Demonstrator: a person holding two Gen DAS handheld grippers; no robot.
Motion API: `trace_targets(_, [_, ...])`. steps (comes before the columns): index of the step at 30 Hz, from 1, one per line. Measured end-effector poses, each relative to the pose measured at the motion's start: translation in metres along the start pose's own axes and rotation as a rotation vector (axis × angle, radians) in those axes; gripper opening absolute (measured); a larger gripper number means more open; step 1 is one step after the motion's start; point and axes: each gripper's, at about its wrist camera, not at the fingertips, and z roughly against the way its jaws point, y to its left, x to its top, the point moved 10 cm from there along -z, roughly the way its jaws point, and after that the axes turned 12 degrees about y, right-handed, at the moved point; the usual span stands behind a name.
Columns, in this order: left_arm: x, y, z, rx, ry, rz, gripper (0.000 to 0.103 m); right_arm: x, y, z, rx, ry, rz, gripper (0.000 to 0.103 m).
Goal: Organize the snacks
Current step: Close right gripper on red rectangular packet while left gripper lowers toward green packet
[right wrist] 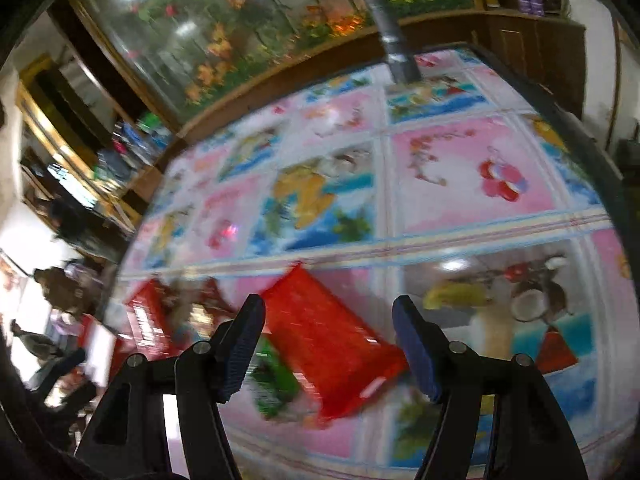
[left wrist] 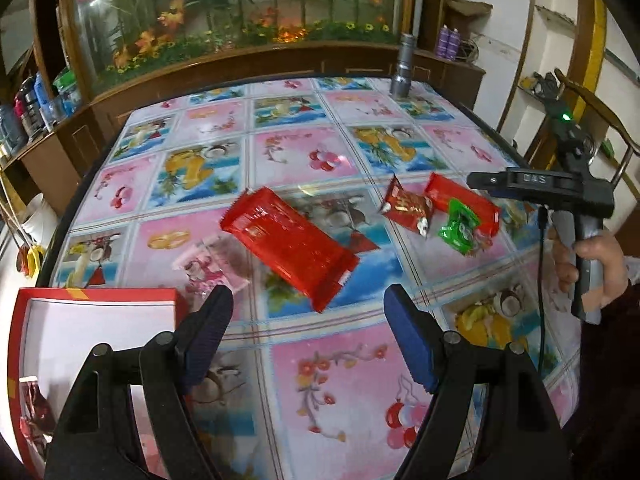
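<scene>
Hanging just above the worktop (left wrist: 360,380), the left gripper (left wrist: 308,312) has its fingers wide and holds nothing. Close ahead lies the long shiny red plastic snack pack (left wrist: 288,244). It looks light, crinkly and slippery, so grab across its thin middle. The right gripper (right wrist: 328,320) is wide too, over another flat red pack (right wrist: 328,340). The writing is too blurry to read.

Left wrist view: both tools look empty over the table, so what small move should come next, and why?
Probably lower the open left tool onto the large red packet lying just ahead of it. The red box sits open beside it, and the other snacks lie farther right, near the right tool.
</scene>
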Motion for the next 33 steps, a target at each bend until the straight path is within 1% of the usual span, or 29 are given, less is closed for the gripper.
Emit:
trace_targets(2, [-0.004, -0.001, -0.003, -0.002, 0.011, 0.001, 0.078, -0.002, -0.005, -0.007, -0.054, 0.017, 0.007, 0.069])
trace_targets(4, [-0.008, 0.002, -0.006, -0.007, 0.021, 0.015, 0.078, -0.002, -0.003, -0.009, -0.093, 0.006, 0.035, 0.069])
trace_targets(8, [-0.014, 0.011, -0.003, -0.005, 0.019, 0.039, 0.078, -0.009, 0.017, -0.019, -0.148, 0.015, 0.149, 0.069])
trace_targets(11, [-0.018, 0.020, 0.002, -0.006, 0.011, 0.062, 0.078, -0.027, 0.052, -0.028, -0.117, 0.056, 0.295, 0.069])
trace_targets(12, [-0.019, 0.022, 0.003, -0.006, 0.009, 0.069, 0.078, -0.037, 0.069, -0.031, -0.102, 0.076, 0.376, 0.069])
trace_targets(13, [-0.021, 0.024, 0.004, -0.005, 0.008, 0.075, 0.078, -0.049, 0.086, -0.033, -0.065, 0.098, 0.450, 0.066])
trace_targets(14, [-0.023, 0.025, 0.005, -0.005, 0.007, 0.078, 0.078, -0.061, 0.104, -0.033, -0.005, 0.123, 0.514, 0.064])
trace_targets(15, [-0.025, 0.027, 0.006, -0.003, 0.006, 0.079, 0.078, -0.066, 0.113, -0.032, 0.030, 0.129, 0.548, 0.059])
trace_targets(16, [-0.027, 0.028, 0.006, 0.001, 0.005, 0.078, 0.078, -0.068, 0.119, -0.027, 0.040, 0.113, 0.574, 0.059])
trace_targets(17, [-0.029, 0.028, 0.007, 0.006, 0.006, 0.074, 0.078, -0.065, 0.118, -0.024, 0.025, 0.092, 0.569, 0.059])
trace_targets(18, [-0.031, 0.027, 0.007, 0.008, 0.007, 0.067, 0.078, -0.059, 0.111, -0.020, 0.008, 0.071, 0.530, 0.061])
trace_targets(19, [-0.032, 0.027, 0.007, 0.011, 0.008, 0.057, 0.078, -0.052, 0.101, -0.020, 0.009, 0.070, 0.471, 0.063])
trace_targets(21, [-0.035, 0.022, 0.008, 0.022, 0.003, 0.027, 0.078, -0.043, 0.085, -0.020, 0.040, 0.086, 0.362, 0.063])
trace_targets(23, [-0.036, 0.018, 0.009, 0.040, -0.004, -0.005, 0.078, -0.041, 0.080, -0.023, 0.034, 0.096, 0.320, 0.063])
trace_targets(24, [-0.038, 0.018, 0.010, 0.045, -0.008, -0.014, 0.078, -0.042, 0.082, -0.024, 0.034, 0.104, 0.316, 0.063])
trace_targets(27, [-0.046, 0.020, 0.015, 0.062, -0.015, -0.018, 0.078, -0.049, 0.098, -0.030, 0.073, 0.136, 0.300, 0.063])
trace_targets(29, [-0.052, 0.025, 0.021, 0.075, -0.017, -0.012, 0.078, -0.057, 0.111, -0.036, 0.070, 0.164, 0.267, 0.063])
trace_targets(32, [-0.062, 0.040, 0.030, 0.112, -0.024, 0.000, 0.078, -0.068, 0.131, -0.038, 0.041, 0.167, 0.275, 0.062])
trace_targets(33, [-0.064, 0.042, 0.031, 0.116, -0.022, 0.003, 0.078, -0.070, 0.137, -0.041, 0.000, 0.158, 0.283, 0.062])
